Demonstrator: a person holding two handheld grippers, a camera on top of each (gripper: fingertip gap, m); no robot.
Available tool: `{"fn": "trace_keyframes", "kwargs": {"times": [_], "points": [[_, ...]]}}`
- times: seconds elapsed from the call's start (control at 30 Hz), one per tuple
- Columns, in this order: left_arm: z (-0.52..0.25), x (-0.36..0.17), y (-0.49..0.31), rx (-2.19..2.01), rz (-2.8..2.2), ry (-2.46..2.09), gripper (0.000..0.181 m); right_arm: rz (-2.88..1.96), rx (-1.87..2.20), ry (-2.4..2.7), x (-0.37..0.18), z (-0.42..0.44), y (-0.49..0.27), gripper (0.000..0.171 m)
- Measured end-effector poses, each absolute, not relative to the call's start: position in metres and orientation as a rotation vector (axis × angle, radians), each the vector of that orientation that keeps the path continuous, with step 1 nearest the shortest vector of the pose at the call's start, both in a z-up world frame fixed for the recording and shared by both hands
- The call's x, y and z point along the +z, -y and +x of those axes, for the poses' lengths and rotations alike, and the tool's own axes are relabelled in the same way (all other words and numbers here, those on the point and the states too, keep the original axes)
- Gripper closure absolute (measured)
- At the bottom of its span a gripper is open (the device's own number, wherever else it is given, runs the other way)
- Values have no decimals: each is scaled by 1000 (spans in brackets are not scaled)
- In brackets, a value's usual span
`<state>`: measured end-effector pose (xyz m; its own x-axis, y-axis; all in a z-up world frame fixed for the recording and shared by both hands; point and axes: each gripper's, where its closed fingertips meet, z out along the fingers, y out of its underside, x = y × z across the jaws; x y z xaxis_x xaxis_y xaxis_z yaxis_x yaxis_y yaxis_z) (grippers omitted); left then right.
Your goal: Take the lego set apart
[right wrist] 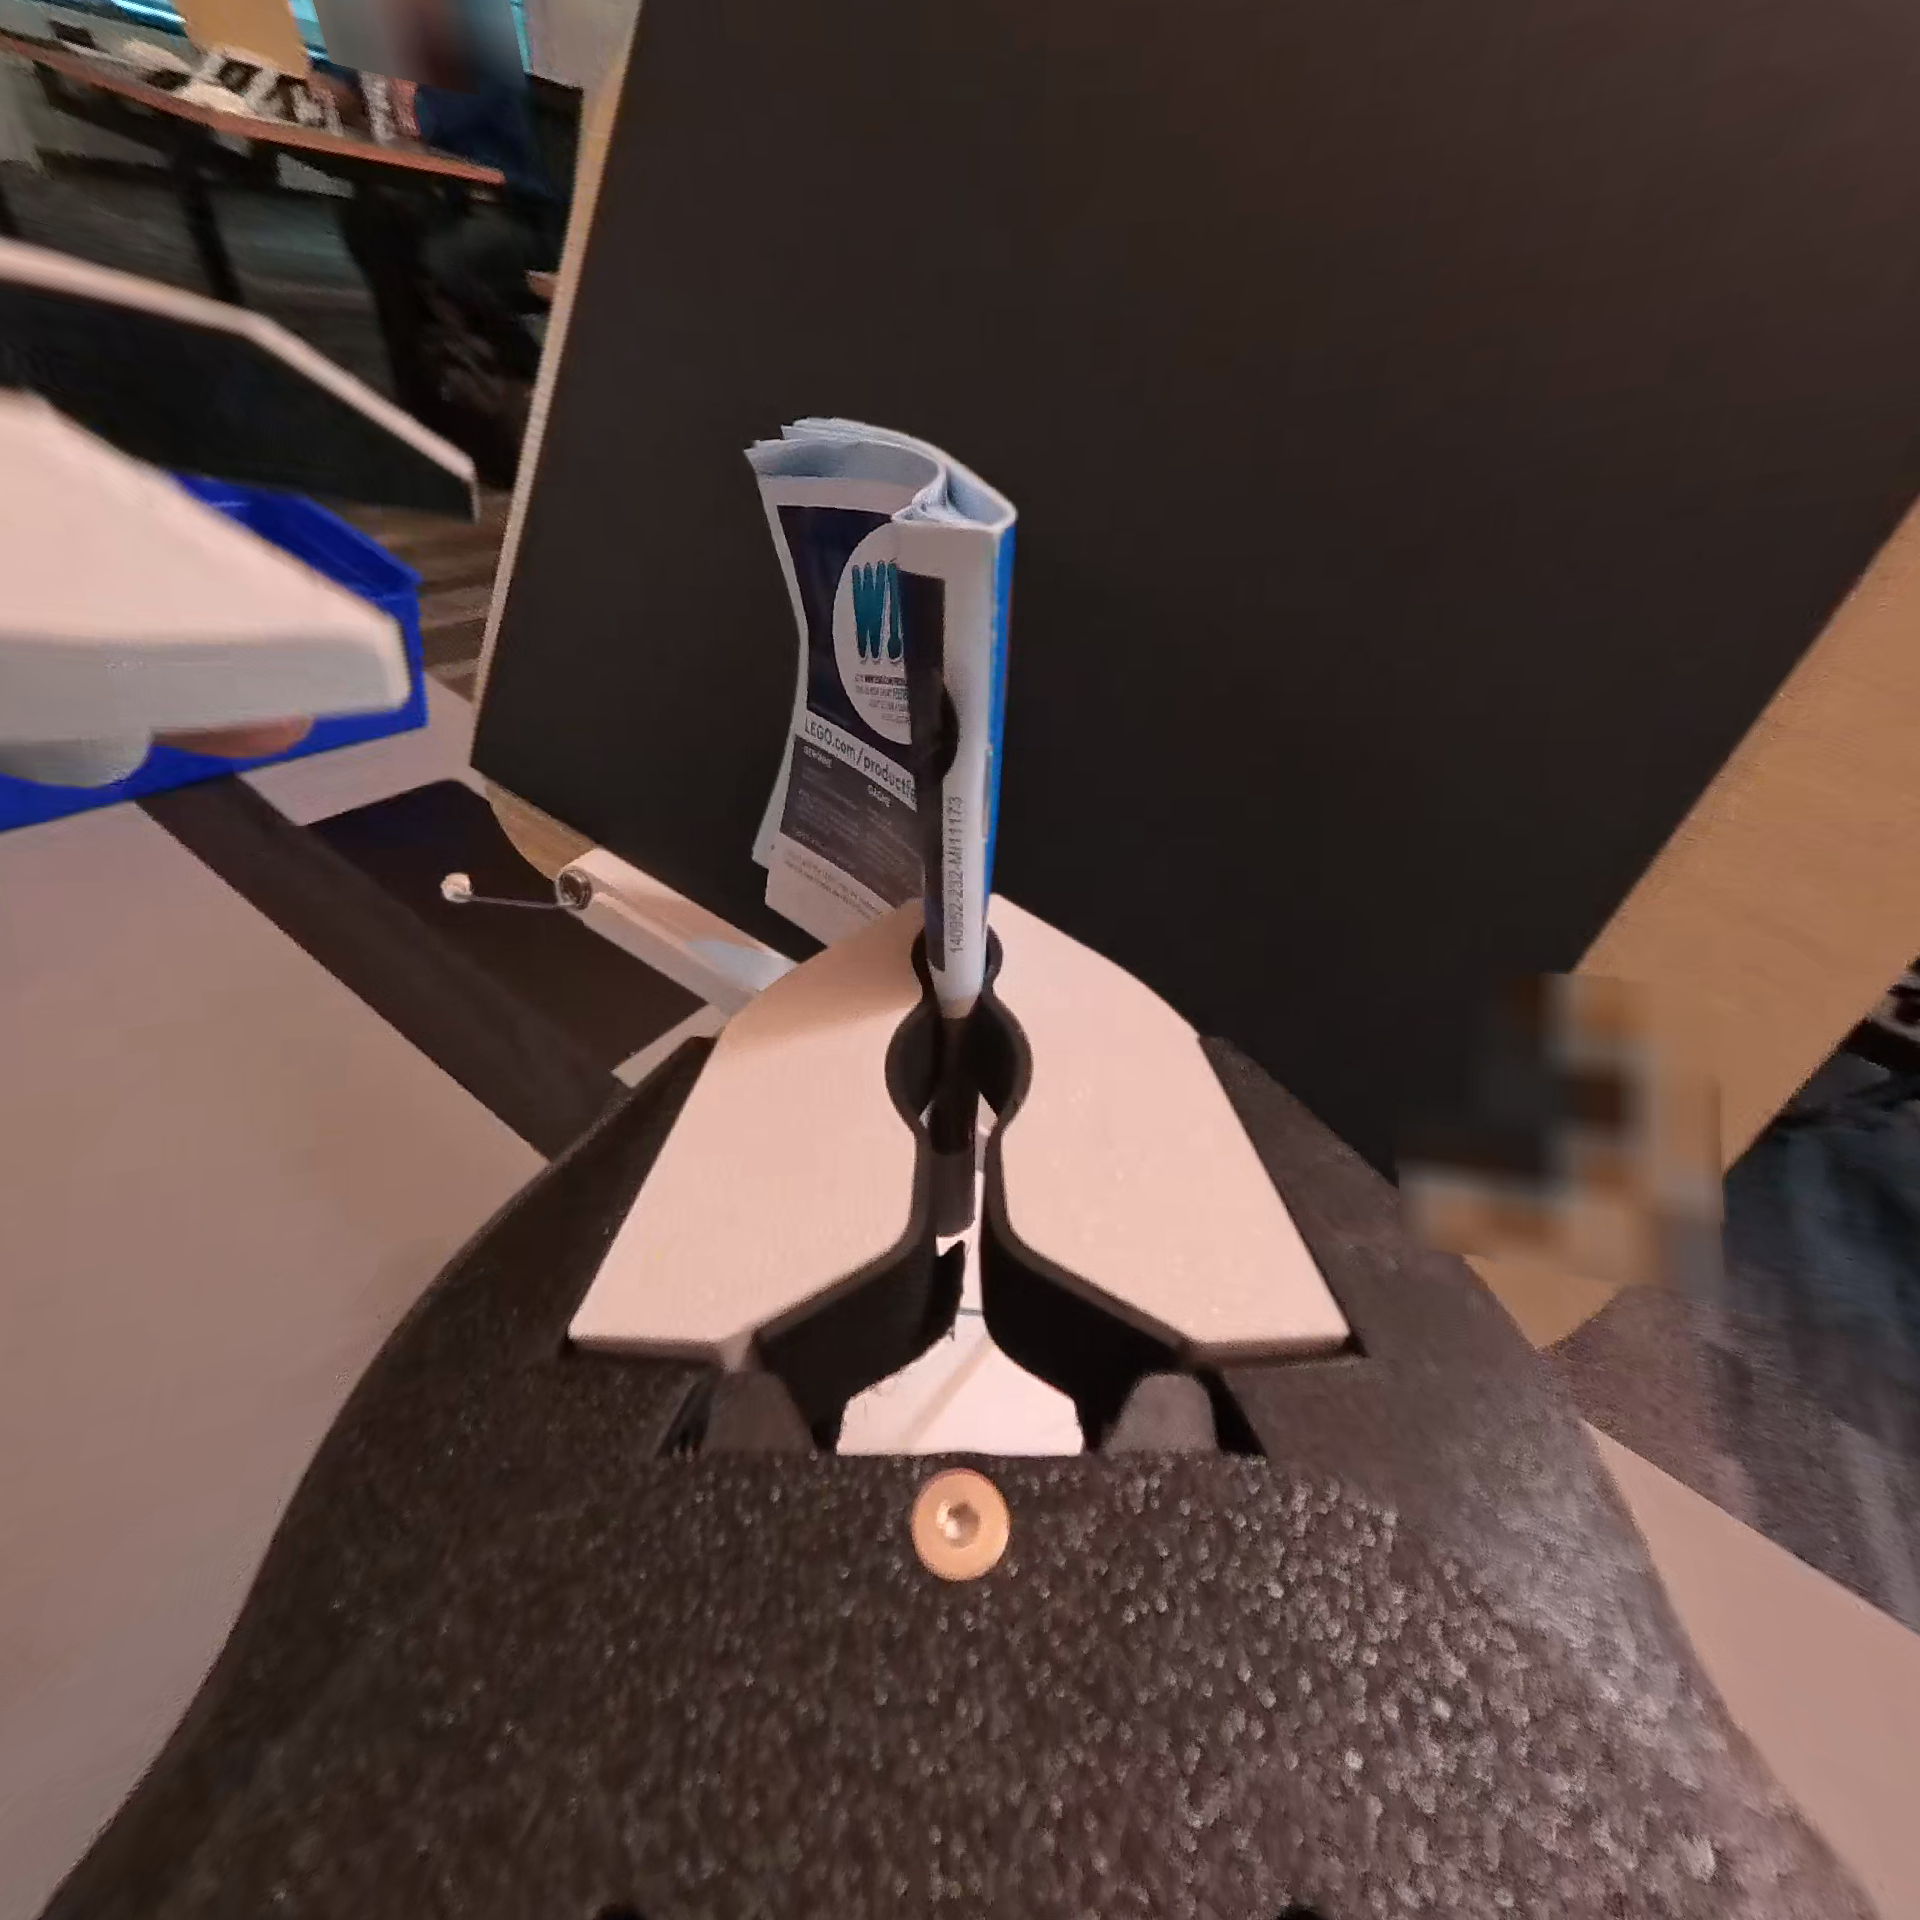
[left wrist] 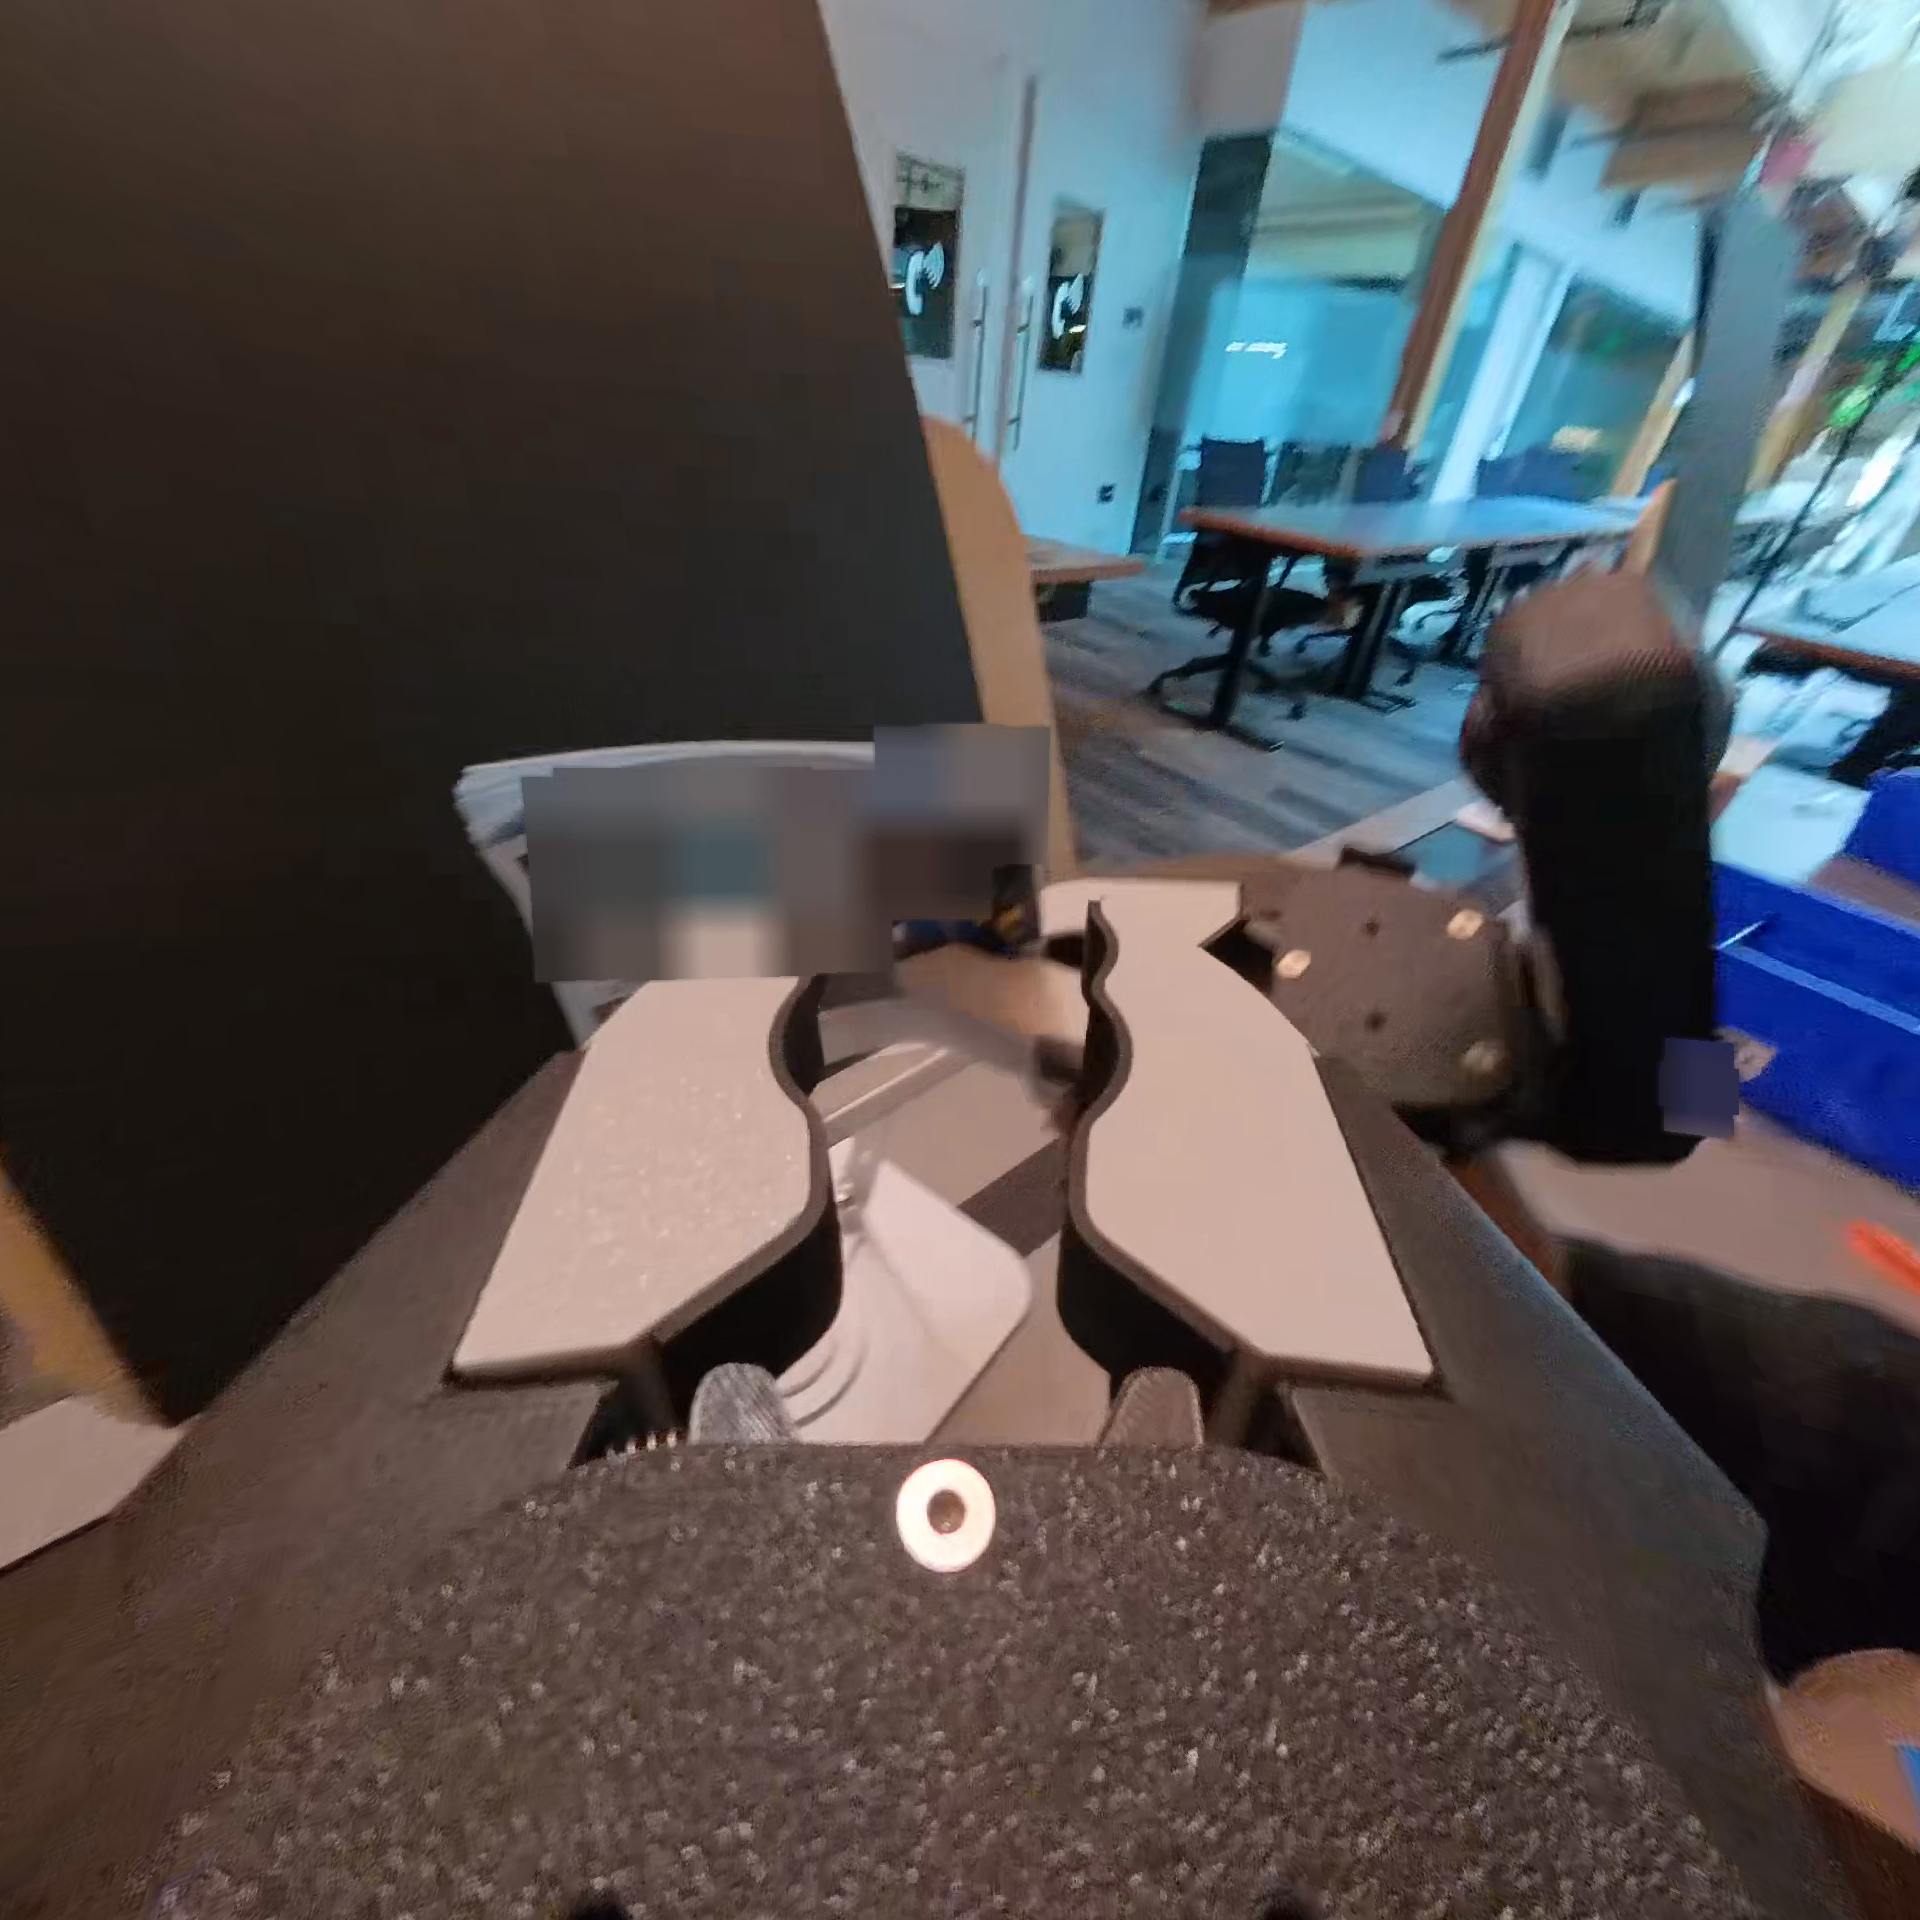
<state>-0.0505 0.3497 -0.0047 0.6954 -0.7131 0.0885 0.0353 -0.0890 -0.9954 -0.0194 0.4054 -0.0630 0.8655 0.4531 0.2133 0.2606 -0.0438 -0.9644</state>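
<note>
Between my right fingers: a folded paper booklet [right wrist: 883, 665], blue, white and dark, stands upright, its pages fanning a little at the top.
Right gripper [right wrist: 956, 971]: pressed almost together on the booklet's lower edge; the paper runs down through the round notch between the two pale fingers [right wrist: 790, 1153], so this is a firm pinch on the fold, not a loose rest.
Why I hold it so: I judge the booklet is being lifted clear of the work area (paper first, bricks after), and gripping it low at the fold keeps the sheets from splaying.
Left gripper [left wrist: 940, 997]: spread apart, nothing between the fingers; through the gap I see only a grey metal bracket [left wrist: 914, 1278] and table surface below.
Why it is open: my guess is that it waits to receive the booklet or to go for the set; it touches nothing that I can see.
Other gripper in the left view: my right one [left wrist: 1382, 966] sits just ahead and to the right, its dark handle [left wrist: 1600, 883] upright, close to my left fingertips.
Backdrop: a black board [right wrist: 1299, 416] stands right behind the booklet, edged in pale wood.
Blue bin [right wrist: 301, 623]: off to the left in the right view, partly behind my left gripper's blurred pale finger.
Lego set: no bricks or built model show in either view; only the booklet is visible, so I cannot tell where the model sits.
Progress: early by my reading, with no taking apart visible yet.
</note>
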Motion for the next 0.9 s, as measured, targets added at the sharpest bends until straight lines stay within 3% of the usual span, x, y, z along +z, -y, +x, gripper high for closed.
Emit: {"fn": "trace_keyframes", "kwargs": {"times": [0.13,0.53,0.77,0.9], "points": [[-36,0,-352,-787,-1578,-506,122,-1603,114,511,-69,-23,-404,169],[-36,-30,-365,-784,-1690,-437,125,-1469,-191,574,-71,-31,-398,170],[-42,-33,-364,-759,-1676,-437,158,-1432,-237,622,-69,-39,-389,170],[-52,-27,-357,-754,-1645,-511,173,-1443,-75,667,-67,-45,-373,150]]}}
